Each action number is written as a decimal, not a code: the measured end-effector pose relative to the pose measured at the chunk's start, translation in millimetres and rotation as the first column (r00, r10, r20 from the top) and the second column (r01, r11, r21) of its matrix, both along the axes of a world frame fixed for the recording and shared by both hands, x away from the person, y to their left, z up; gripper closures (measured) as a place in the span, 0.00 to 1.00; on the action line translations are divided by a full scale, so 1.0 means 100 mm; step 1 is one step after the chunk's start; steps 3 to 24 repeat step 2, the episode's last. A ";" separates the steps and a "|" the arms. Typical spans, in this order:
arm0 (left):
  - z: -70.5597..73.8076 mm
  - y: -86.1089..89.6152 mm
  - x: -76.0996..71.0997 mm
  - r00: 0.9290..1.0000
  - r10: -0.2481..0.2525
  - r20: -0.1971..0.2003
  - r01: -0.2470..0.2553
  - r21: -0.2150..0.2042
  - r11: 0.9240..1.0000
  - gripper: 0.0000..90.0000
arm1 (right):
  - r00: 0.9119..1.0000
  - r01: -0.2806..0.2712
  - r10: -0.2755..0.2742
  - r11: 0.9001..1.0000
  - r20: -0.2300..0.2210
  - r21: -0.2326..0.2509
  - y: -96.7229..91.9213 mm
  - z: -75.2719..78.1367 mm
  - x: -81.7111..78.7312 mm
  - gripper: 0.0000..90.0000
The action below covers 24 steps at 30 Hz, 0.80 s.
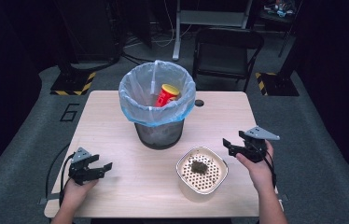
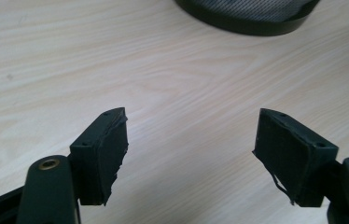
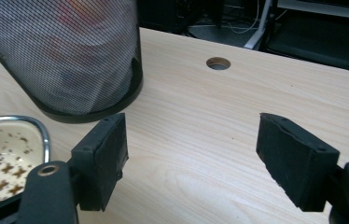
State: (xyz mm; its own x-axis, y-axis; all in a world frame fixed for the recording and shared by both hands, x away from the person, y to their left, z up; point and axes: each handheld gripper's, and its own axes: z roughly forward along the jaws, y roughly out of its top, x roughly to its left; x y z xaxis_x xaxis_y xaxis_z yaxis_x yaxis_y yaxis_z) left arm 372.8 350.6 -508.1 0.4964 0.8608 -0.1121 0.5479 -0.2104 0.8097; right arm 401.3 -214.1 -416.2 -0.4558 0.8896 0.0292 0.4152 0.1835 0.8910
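High view: bin [image 1: 158,126] stands at table [image 1: 116,121] centre, slightly toward 12 o'clock; mesh wall, pale liner folded over the rim. Inside it a red can [image 1: 165,95] with yellow lid, tilted, and a thin white stick leaning on the liner.

Tray [image 1: 202,173] at 5 o'clock from the bin, near it but apart; square, rounded corners, patterned floor, a dark clump [image 1: 198,167] in its middle.

Left gripper [image 1: 108,165] at 7 o'clock from the bin, low over bare wood, pointing toward 3 o'clock. Left gripper view: jaws apart, nothing between them, only table below; bin base at the top edge.

Right gripper [image 1: 225,145] at 4 o'clock from the bin, just beside the tray's 2 o'clock corner, pointing toward 9 o'clock. Right gripper view: jaws apart, empty; bin at 11 o'clock, tray rim at 9 o'clock, a cable hole [image 3: 218,63] at 12 o'clock.
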 end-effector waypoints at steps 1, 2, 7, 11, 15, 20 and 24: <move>-0.04 0.05 0.02 1.000 0.022 -0.007 -0.022 0.001 1.000 0.27 | 1.000 0.007 -0.007 1.000 0.002 -0.005 -0.01 -0.02 0.01 0.27; -0.04 0.05 0.02 1.000 0.022 -0.007 -0.022 0.001 1.000 0.26 | 1.000 0.007 -0.007 1.000 0.002 -0.005 -0.01 -0.02 0.01 0.27; -0.04 0.05 0.02 1.000 0.022 -0.007 -0.022 0.001 1.000 0.26 | 1.000 0.007 -0.007 1.000 0.002 -0.005 -0.01 -0.02 0.01 0.27; -0.04 0.05 0.02 1.000 0.022 -0.007 -0.022 0.001 1.000 0.26 | 1.000 0.007 -0.007 1.000 0.002 -0.005 -0.01 -0.02 0.01 0.27; -0.04 0.05 0.02 1.000 0.022 -0.007 -0.022 0.001 1.000 0.26 | 1.000 0.007 -0.007 1.000 0.002 -0.005 -0.01 -0.02 0.01 0.27; -0.04 0.05 0.02 1.000 0.022 -0.007 -0.022 0.001 1.000 0.26 | 1.000 0.007 -0.007 1.000 0.002 -0.005 -0.01 -0.02 0.01 0.27; -0.04 0.05 0.02 1.000 0.022 -0.007 -0.022 0.001 1.000 0.26 | 1.000 0.007 -0.007 1.000 0.002 -0.005 -0.01 -0.02 0.01 0.27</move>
